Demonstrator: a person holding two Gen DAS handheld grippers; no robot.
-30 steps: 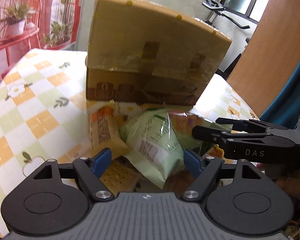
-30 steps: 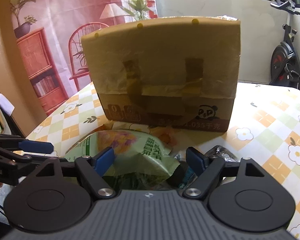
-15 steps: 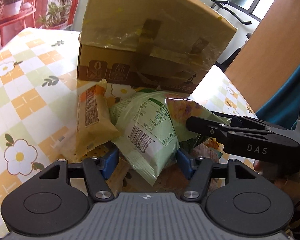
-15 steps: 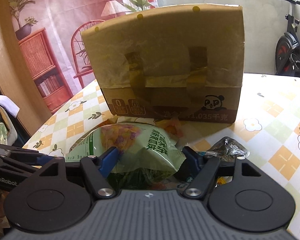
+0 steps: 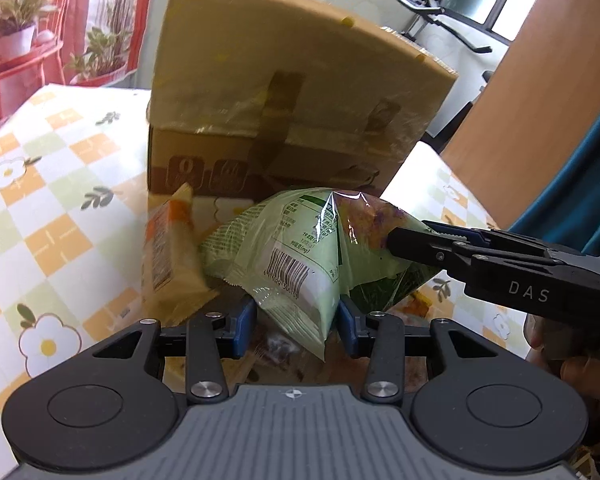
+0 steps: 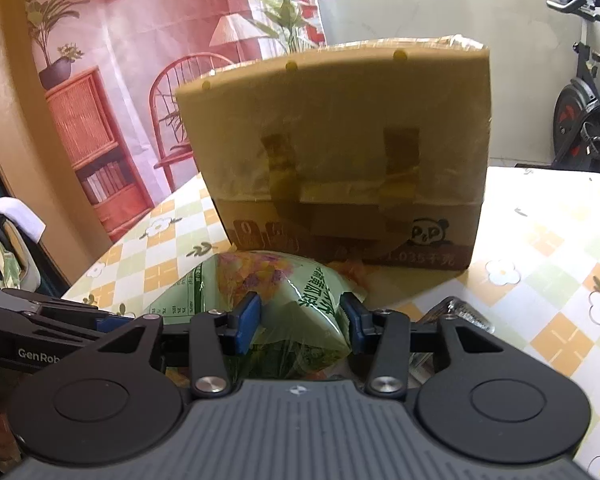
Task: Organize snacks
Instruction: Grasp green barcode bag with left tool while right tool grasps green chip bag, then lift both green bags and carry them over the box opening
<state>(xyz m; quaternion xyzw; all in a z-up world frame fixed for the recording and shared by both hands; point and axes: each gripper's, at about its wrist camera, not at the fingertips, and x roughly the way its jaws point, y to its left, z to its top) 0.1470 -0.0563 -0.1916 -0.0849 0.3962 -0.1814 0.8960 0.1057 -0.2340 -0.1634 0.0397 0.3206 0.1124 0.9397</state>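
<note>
A puffy green snack bag (image 5: 300, 248) lies on a pile of snacks in front of a tall cardboard box (image 5: 300, 112). My left gripper (image 5: 296, 328) has the bag's near corner between its blue pads; its jaws are closing and both pads touch the film. From the right, my right gripper (image 5: 396, 240) reaches onto the bag's other end. In the right wrist view the same green bag (image 6: 288, 300) sits between the right gripper's (image 6: 300, 320) closing jaws, pads against its sides. The left gripper (image 6: 108, 322) shows at the left edge, and the box (image 6: 340, 140) stands behind.
An orange snack pack (image 5: 164, 256) leans beside the bag. A silver wrapper (image 6: 464, 316) lies to the right. More packets lie under the bag. The table (image 5: 52, 208) has a checked flower cloth. A person's hand (image 5: 560, 356) holds the right gripper.
Both grippers' jaws have narrowed from wide open onto the green bag. The bag now bulges upward between them. Neither hand has shifted much.
</note>
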